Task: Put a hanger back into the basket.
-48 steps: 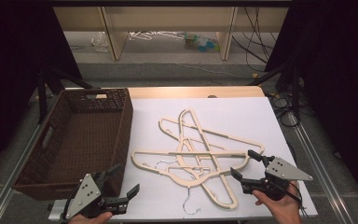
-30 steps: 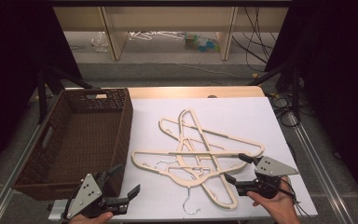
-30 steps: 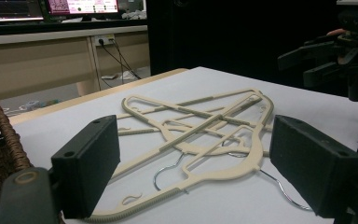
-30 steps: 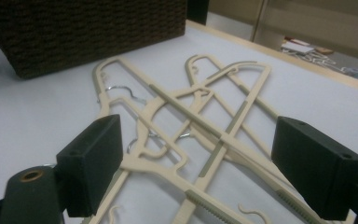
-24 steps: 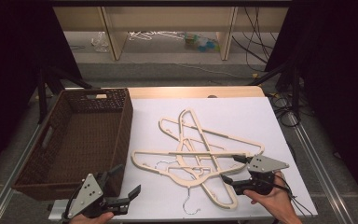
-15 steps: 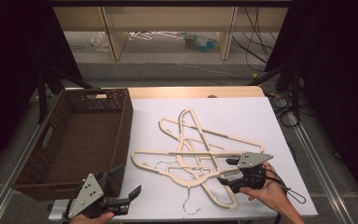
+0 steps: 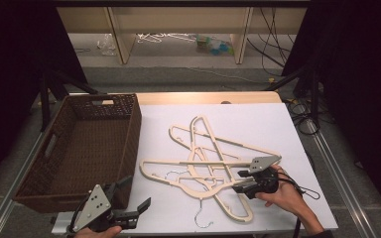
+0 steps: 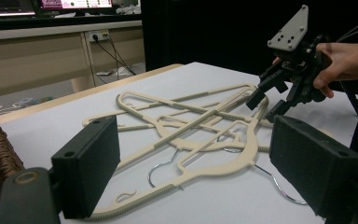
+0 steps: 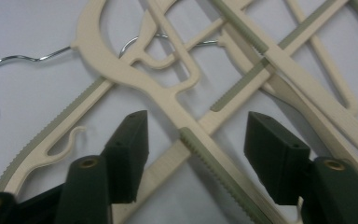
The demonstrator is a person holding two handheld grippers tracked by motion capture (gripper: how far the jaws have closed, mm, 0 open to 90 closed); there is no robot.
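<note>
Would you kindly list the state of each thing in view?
Right gripper: open, just been closing, fingers astride a hanger arm, not yet pressing.
Left gripper: open, nothing between its fingers.
Hangers: tangled, lying flat on the white table.
Wicker basket: upright, apparently empty.

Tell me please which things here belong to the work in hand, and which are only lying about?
Belong to the work:
- cream hangers, tangled in a pile on the white table
- right gripper, jaws closing around one hanger arm, not yet pressing
- wicker basket, beside the pile

Lying about:
- left gripper, open, idle
- clutter on the floor behind the table
</note>
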